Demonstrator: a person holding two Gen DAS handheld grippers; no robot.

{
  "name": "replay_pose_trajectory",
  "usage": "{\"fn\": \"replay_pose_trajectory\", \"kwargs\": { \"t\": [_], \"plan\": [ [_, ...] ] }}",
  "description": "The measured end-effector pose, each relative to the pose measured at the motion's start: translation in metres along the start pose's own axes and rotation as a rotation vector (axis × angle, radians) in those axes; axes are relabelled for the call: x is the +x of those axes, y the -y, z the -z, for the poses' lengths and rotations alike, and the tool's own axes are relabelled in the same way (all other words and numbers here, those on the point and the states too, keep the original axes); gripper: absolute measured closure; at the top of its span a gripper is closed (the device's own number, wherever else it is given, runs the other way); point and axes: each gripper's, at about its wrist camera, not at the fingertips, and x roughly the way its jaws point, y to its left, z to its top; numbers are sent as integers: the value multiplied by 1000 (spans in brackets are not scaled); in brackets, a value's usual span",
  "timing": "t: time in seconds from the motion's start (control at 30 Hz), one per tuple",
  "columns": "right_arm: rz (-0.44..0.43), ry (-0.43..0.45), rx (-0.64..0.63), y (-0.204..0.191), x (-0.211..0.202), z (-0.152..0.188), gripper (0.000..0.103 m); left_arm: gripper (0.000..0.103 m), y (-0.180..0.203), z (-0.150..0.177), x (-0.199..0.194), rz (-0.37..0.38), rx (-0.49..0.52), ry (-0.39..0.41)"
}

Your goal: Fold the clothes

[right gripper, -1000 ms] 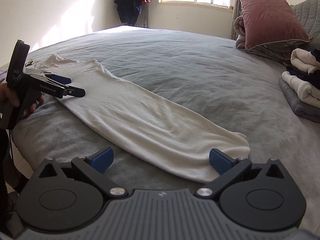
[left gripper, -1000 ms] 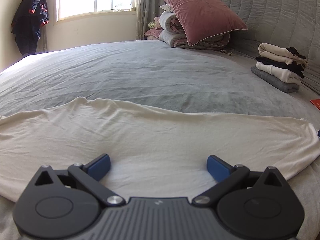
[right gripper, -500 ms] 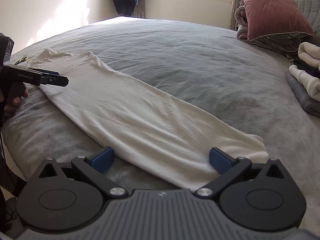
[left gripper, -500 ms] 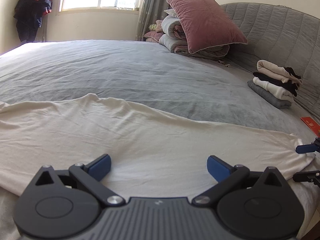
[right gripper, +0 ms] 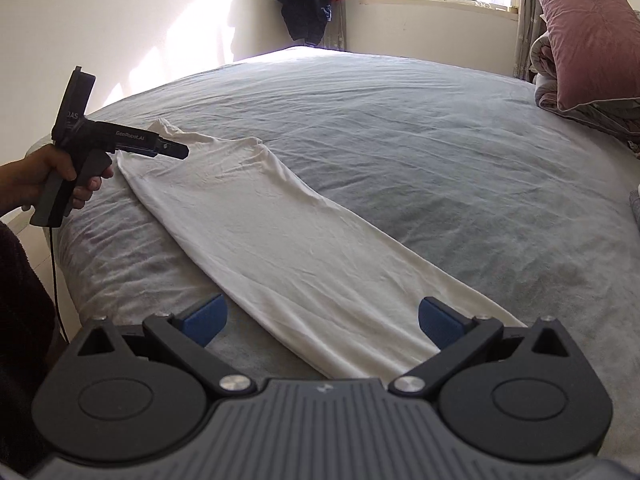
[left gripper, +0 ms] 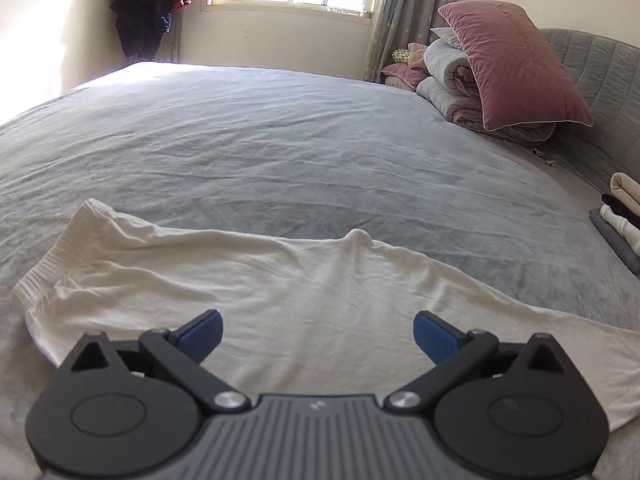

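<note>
A long cream garment [left gripper: 320, 300] lies folded into a narrow strip across the near side of the grey bed [left gripper: 280, 140]. Its ribbed end [left gripper: 52, 268] shows at the left of the left wrist view. My left gripper [left gripper: 317, 330] hovers just above the cloth near that end; its jaws are wide apart and closing, and the pads press on nothing. The right wrist view shows the strip [right gripper: 280, 232] running diagonally, with the left gripper [right gripper: 176, 150] held by a hand at its far end. My right gripper [right gripper: 323, 316] is open over the strip's near end, not touching it.
A pink pillow [left gripper: 516, 68] rests on rolled quilts [left gripper: 448, 76] at the headboard. A stack of folded clothes [left gripper: 624, 216] sits at the right edge of the bed. A dark jacket [left gripper: 152, 0] hangs by the window. The person's sleeve [right gripper: 20, 300] is at the bed's left edge.
The left gripper has slid left along the strip until the ribbed end came into view, and rose a little. The right gripper has moved in over the strip's near end.
</note>
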Motion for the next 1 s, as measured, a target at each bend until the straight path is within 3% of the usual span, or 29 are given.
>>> {"fn": "replay_pose_trajectory", "kwargs": {
  "t": [0.23,0.3,0.43,0.5,0.6,0.7,0.87,1.0],
  "plan": [
    [-61,-37,-48,-26,35,-17,0,22,-45,-21,30,-29,-55,47],
    [-68,-48,-52,-30,44,-24,0,36,-66,-22,39,-85,-92,46],
    [-78,-63,-9,-30,57,-44,0,42,-109,-18,51,-122,-210,92],
    [-95,-57,43,-28,64,-55,4,43,-115,-17,53,-112,-223,119],
    [-128,-41,125,-26,82,-72,10,40,-104,-21,57,-154,-173,117],
    [-168,-28,173,-30,108,-84,11,32,-96,-20,60,-164,-127,114],
    [-227,-41,217,-36,155,-98,11,29,-101,-20,61,-144,-134,119],
    [-178,-43,188,-29,176,-101,11,25,-102,-19,62,-126,-138,120]
  ]
}}
